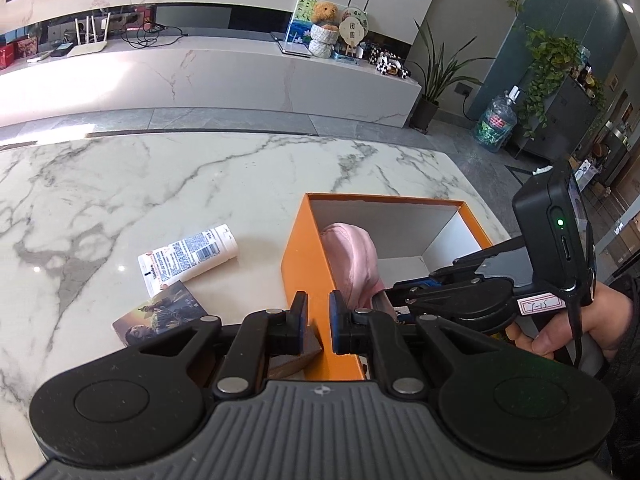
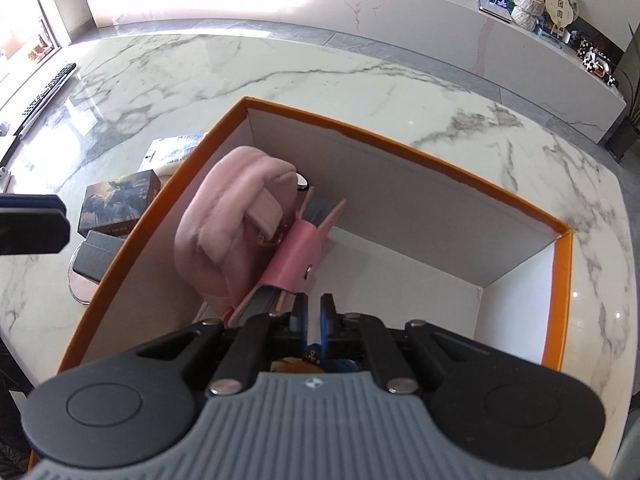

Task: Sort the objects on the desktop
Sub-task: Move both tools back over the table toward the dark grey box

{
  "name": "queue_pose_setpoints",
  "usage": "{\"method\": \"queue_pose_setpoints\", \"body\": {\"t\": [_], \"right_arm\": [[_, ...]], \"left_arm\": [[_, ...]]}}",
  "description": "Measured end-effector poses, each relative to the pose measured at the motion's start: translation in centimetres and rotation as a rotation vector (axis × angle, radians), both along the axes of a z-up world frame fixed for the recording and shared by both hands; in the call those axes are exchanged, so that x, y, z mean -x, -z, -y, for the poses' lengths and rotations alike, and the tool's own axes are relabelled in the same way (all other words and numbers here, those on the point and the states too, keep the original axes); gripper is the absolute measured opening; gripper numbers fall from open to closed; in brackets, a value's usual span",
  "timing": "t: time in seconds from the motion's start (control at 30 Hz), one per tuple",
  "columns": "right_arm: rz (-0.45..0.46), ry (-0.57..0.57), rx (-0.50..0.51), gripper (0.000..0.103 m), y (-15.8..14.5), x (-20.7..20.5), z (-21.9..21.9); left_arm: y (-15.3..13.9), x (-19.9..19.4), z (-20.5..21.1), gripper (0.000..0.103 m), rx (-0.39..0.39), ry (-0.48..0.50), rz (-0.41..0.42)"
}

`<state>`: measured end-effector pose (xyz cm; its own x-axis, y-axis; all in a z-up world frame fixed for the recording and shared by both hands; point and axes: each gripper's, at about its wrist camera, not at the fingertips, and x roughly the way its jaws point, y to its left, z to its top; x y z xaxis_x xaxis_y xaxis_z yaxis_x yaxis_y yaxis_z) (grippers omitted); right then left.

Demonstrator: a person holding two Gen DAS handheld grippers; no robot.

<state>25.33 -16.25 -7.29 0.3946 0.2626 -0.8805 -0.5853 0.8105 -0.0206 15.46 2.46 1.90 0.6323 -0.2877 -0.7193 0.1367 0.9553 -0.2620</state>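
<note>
Right gripper (image 2: pixel 314 316) nearly closed, empty, above orange box (image 2: pixel 440 162); pink plush pouch (image 2: pixel 224 216) inside; left gripper (image 1: pixel 318 316) likewise pinched on nothing.

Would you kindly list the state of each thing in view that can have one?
orange box: open, no lid on, upright on the marble table.
pink plush pouch: inside the box, leaning at its left wall.
pink leather case: inside the box, against the pouch.
white tube: lying flat, outside the box.
card box: outside, on the table.
left claw: nearly shut, empty.
right claw: nearly shut, empty.
</note>
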Motion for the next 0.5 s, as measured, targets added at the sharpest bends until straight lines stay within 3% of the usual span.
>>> {"method": "queue_pose_setpoints", "body": {"t": [0.13, 0.3, 0.5], "right_arm": [[0.080, 0.042, -0.021, 0.010, -1.4, 1.7, 0.7], [0.192, 0.077, -0.127, 0.016, -3.9, 4.5, 1.5], [0.289, -0.058, -0.213, 0.032, -5.9, 7.7, -0.5]], "left_arm": [[-0.7, 1.3, -2.5, 0.011, 0.004, -0.076, 0.039], [-0.9, 2.8, -5.8, 0.011, -0.004, -0.153, 0.054], [-0.1, 4.0, -7.7, 0.013, -0.042, -0.152, 0.037]]}}
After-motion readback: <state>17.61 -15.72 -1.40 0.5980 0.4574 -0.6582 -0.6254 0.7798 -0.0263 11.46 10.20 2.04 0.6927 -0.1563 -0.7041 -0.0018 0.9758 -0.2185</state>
